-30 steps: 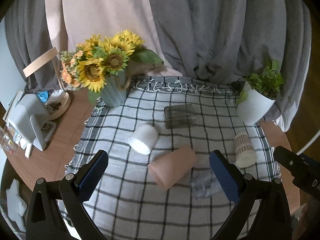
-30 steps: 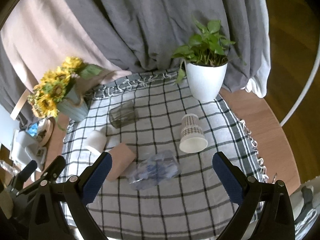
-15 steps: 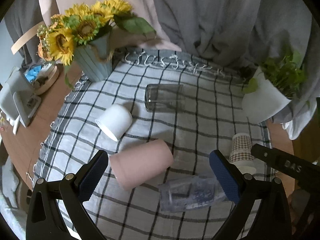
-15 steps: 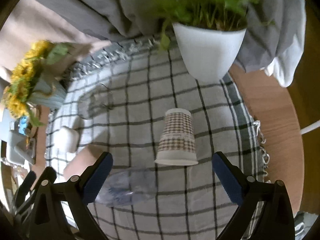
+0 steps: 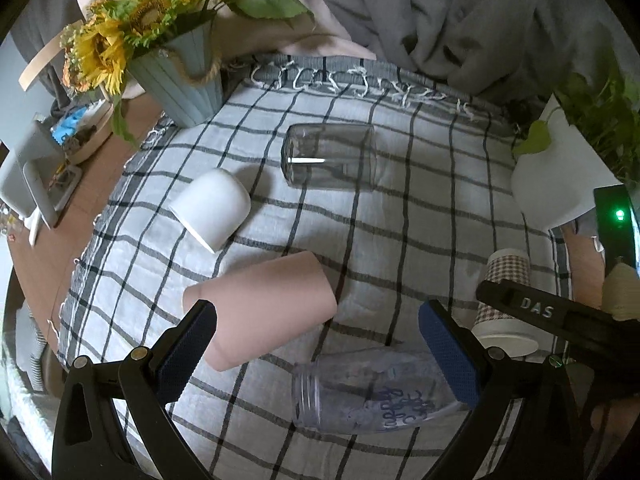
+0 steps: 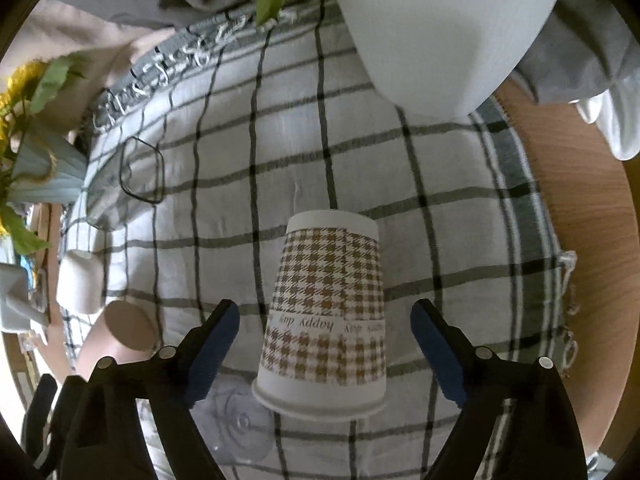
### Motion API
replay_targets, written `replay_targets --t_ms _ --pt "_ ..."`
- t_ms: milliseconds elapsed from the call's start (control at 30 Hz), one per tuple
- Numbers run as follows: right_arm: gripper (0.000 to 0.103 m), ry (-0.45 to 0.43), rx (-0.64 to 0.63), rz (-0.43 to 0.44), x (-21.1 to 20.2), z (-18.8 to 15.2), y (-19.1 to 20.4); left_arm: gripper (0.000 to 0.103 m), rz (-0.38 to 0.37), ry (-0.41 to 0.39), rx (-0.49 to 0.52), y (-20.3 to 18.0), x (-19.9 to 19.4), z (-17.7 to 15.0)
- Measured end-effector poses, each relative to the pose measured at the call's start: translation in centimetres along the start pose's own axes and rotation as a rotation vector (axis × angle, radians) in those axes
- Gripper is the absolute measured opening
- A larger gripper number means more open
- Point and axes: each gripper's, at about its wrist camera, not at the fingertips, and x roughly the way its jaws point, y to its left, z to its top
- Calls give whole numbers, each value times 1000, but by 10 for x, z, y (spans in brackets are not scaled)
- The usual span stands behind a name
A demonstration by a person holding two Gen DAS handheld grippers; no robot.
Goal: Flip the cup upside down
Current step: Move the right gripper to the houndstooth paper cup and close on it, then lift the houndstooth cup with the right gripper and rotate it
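While my right gripper (image 6: 324,344) hangs wide open with nothing in it, the paper cup (image 6: 326,312) lies between its two blue pads (image 6: 212,340), touching neither. The cup is on its side on the checked cloth (image 6: 440,200), its white rim toward me and its base pointing away at the white pot (image 6: 440,28). My left gripper (image 5: 316,356) is just as wide open and holds nothing; it hovers over the pink cup (image 5: 260,312), also on its side, whose near end sits just beside the left pad (image 5: 184,356)

From the left wrist I see what the right cannot show clearly: a clear bottle (image 5: 372,396) with blue writing lying under the right pad, a glass (image 5: 330,158) on its side farther off, a white cup (image 5: 210,208) tipped over, the sunflowers (image 5: 132,28) in their blue vase, and one finger of my right gripper lying across the paper cup (image 5: 506,276). The right wrist alone shows the cup's houndstooth print and the words "happy day", and the bare table (image 6: 580,208) beyond the cloth's edge
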Motion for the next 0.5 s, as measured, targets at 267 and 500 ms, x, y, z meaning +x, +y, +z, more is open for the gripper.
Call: replay_targets --t_ms 267,500 --pt "64 17 11 -5 16 -3 3 103 15 11 16 2 5 -2" --pt "63 -62 -9 -41 -15 -16 10 103 -13 8 57 12 -3 1"
